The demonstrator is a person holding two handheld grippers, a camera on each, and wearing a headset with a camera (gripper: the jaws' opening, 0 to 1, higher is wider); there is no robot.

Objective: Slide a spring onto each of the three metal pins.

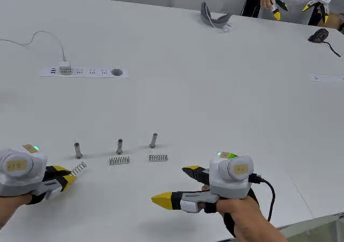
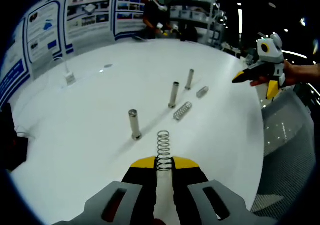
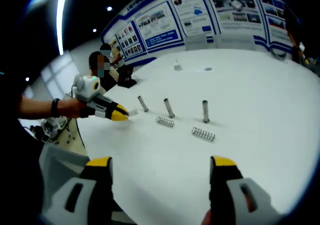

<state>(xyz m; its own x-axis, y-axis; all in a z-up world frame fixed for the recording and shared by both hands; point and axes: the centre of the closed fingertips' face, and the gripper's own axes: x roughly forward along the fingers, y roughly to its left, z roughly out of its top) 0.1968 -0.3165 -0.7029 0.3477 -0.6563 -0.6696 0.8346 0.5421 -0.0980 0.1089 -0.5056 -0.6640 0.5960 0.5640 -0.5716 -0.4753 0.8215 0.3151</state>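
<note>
I can read no text. Posters (image 3: 235, 7) far ahead of the right gripper (image 3: 161, 161) carry print too small and blurred for me to make out.

— What lies on the white table (image 1: 215, 107)?
— A power strip (image 1: 83, 71) with a white plug (image 1: 65, 68), a grey band (image 1: 214, 17) at the far edge, a black device (image 1: 319, 35) far right
— Behind?
— Posters (image 3: 235, 7)

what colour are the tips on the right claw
Yellow, on black fingers. The right claw shows them best in the right gripper view, held wide apart.
</note>
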